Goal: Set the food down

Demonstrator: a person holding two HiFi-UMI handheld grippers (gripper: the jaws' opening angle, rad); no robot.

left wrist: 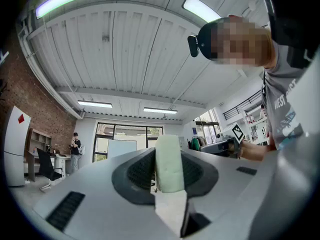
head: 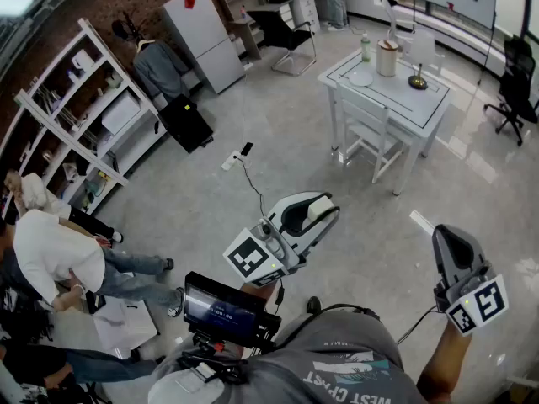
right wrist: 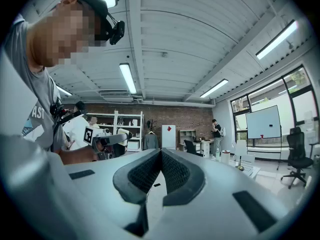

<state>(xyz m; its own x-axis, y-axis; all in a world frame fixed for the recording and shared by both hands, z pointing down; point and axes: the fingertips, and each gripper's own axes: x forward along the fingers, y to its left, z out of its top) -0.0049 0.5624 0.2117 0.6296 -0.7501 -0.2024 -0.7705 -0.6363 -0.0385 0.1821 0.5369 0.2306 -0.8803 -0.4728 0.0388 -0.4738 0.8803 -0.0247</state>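
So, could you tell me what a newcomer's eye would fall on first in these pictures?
The pale green block pinched in the left claw, near the head view's centre. To its right, the right claw is shut and empty. Beyond stands a white table, at upper right of the head view.

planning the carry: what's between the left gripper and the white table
Head view: beyond the left gripper, bare grey floor, then a white dining chair at the white rectangular table.
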